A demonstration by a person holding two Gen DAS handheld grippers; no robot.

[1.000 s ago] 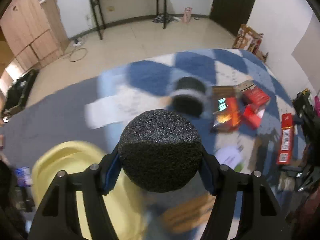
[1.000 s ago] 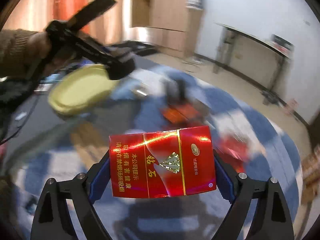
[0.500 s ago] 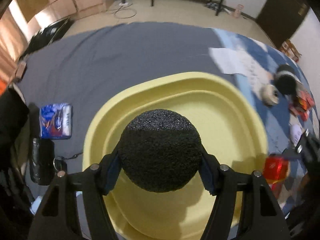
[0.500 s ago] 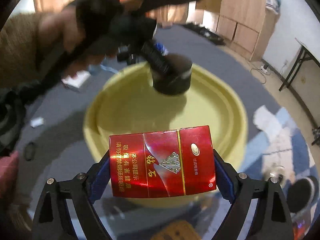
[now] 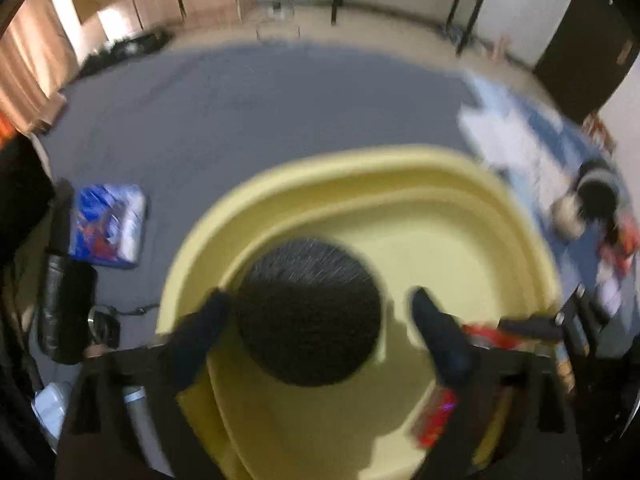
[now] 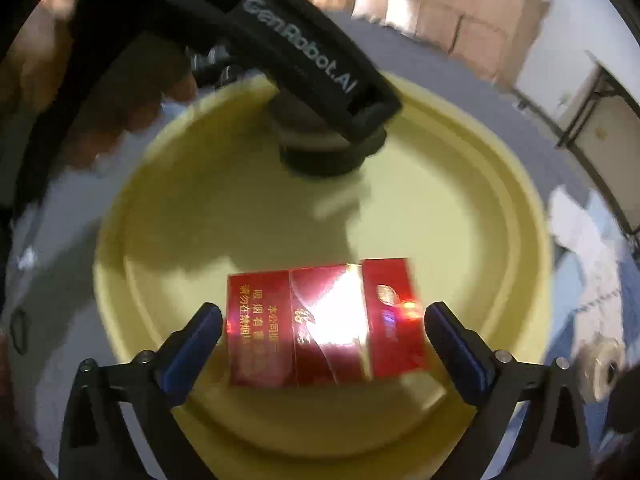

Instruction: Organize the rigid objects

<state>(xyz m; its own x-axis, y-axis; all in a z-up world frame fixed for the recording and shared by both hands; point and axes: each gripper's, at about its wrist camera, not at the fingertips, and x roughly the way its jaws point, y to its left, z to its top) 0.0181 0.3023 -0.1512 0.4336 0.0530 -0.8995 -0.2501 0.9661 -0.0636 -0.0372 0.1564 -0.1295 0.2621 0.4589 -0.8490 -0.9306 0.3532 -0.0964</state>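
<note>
The red cigarette pack (image 6: 326, 326) sits between the blue pads of the right gripper (image 6: 322, 334), over the near part of the yellow basin (image 6: 520, 216). A gap shows on each side of the pack, so the right claw stands wide and no longer clamps it; whether the pack already rests on the basin floor or is dropping cannot be told, as the print is smeared by motion.

The black foam disc (image 5: 306, 312) lies inside the same basin, toward its far rim in the right wrist view. The left gripper (image 5: 316, 316) stands wide over it: one pad is at the disc's left edge, the other clearly apart on the right. The disc appears released. The pack also shows as a red sliver at the basin's right edge in the left wrist view.

Judged state of work: two items are delivered or at the point of delivery into the basin. Outstanding: a black-and-white round object (image 5: 596, 188), a pale roll (image 5: 568, 216) and red boxes (image 5: 624, 236), all blurred, on the blue-and-white cloth beyond the basin's right rim. A blue packet (image 5: 106, 226) and a black cylinder (image 5: 68, 312) lie on the grey cover off the basin's left rim; whether they belong to the task cannot be told.
</note>
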